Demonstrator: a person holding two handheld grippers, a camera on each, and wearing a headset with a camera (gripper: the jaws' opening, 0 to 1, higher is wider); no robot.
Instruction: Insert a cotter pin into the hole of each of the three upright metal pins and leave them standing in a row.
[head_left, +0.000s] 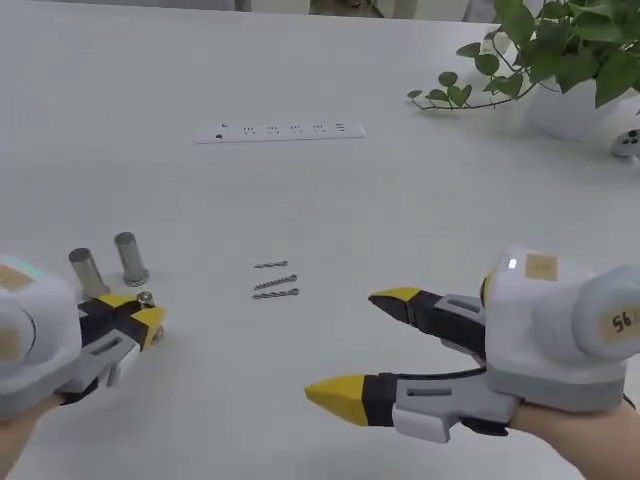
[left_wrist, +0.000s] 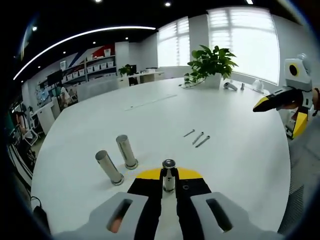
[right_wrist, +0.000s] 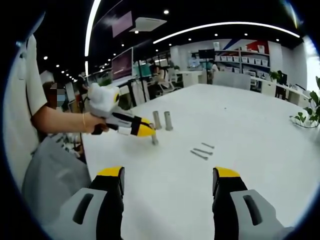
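Note:
My left gripper (head_left: 148, 318) (left_wrist: 169, 176) is shut on a metal pin (left_wrist: 169, 175) (head_left: 146, 299), holding it upright at the table's left. Two other metal pins (head_left: 130, 257) (head_left: 86, 270) (left_wrist: 126, 151) (left_wrist: 108, 167) stand upright just beyond it. Three cotter pins (head_left: 274, 281) (left_wrist: 197, 137) (right_wrist: 202, 150) lie side by side in the middle of the white table (head_left: 330, 210). My right gripper (head_left: 365, 345) (right_wrist: 169, 182) is open at the front right, empty, its yellow tips pointing left toward the cotter pins. In the right gripper view the left gripper (right_wrist: 142, 131) shows with the pin under its tips.
A white power strip (head_left: 280, 131) lies farther back at the centre. A potted plant (head_left: 560, 55) in a white pot stands at the back right corner. The table's near middle is bare.

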